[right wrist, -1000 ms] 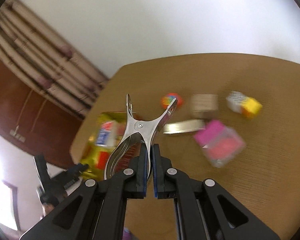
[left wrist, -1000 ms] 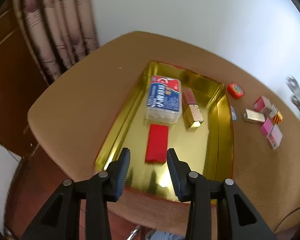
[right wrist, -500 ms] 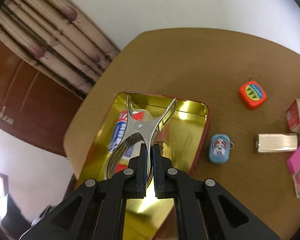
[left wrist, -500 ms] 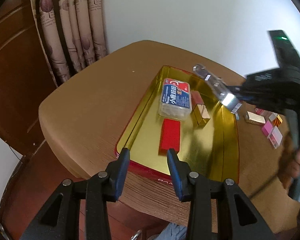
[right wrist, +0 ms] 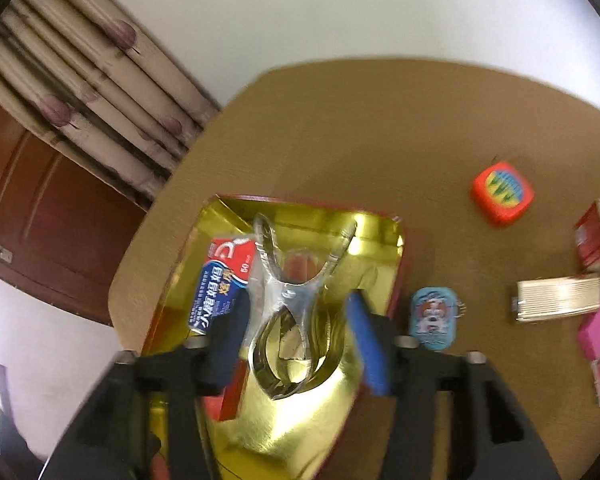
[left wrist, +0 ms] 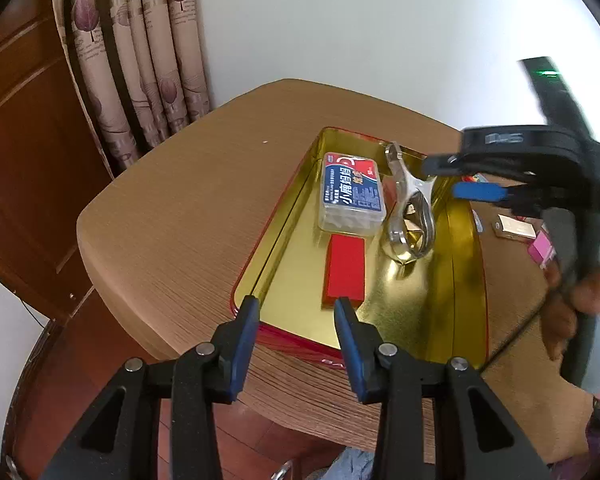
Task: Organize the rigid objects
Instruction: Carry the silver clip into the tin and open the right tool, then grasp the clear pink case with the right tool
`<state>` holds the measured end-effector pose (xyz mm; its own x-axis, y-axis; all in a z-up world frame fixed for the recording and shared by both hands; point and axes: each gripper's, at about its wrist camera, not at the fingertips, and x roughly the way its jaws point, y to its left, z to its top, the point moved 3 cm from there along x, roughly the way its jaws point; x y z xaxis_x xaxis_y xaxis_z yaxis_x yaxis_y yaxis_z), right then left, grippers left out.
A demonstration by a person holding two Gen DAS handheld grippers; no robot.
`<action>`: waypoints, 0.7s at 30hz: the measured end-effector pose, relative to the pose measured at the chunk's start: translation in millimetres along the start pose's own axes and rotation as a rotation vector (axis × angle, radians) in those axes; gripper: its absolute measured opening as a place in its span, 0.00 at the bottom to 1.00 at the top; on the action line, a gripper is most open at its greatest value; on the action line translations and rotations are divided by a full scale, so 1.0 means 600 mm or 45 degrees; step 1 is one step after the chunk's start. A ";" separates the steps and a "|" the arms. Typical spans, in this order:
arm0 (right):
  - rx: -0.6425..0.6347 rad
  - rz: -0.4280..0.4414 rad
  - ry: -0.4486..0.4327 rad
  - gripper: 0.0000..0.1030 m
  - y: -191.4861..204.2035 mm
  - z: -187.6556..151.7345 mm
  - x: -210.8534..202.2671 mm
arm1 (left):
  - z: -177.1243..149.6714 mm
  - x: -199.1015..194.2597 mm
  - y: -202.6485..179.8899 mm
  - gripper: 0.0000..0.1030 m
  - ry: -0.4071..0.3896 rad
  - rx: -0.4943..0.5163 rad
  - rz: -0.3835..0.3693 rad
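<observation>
A: Metal clip (right wrist: 292,312) — where do we see it?
B: Over the gold tray (left wrist: 412,308), at three o'clock of the blue-labelled plastic box (left wrist: 352,196), between our right gripper's (right wrist: 300,336) wide-spread fingers (right wrist: 366,344), none touching it.
A: Largest first?
B: We count table (left wrist: 188,216), tray, box, red card (left wrist: 345,270), clip.
A: Our left gripper (left wrist: 296,324)?
B: Wide, holding nothing, at the tray's six o'clock rim.

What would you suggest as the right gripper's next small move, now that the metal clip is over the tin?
Probably lift the right gripper straight up and away. Its fingers are spread apart, and the metal clip looks released inside the gold tin, beside the swab box. Next could come the blue tag on the table.
</observation>
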<state>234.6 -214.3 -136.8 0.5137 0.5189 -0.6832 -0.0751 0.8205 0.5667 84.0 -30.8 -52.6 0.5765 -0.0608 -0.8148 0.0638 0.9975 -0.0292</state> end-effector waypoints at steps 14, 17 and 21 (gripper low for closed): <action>0.258 -0.437 -0.274 0.70 -0.368 -0.206 -0.275 | -0.001 -0.031 -0.028 0.38 -0.042 0.031 -0.008; 0.457 -0.306 -0.308 0.80 -0.406 -0.205 -0.286 | -0.004 -0.040 -0.044 0.38 -0.033 0.021 -0.039; 0.527 -0.286 -0.299 0.94 -0.392 -0.162 -0.258 | -0.009 -0.050 -0.062 0.38 -0.045 0.041 -0.036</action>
<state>89.7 -464.6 -208.9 0.6595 0.2343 -0.7142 0.3784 0.7175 0.5848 59.9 -66.2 -30.4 0.6023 -0.0908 -0.7931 0.1061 0.9938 -0.0331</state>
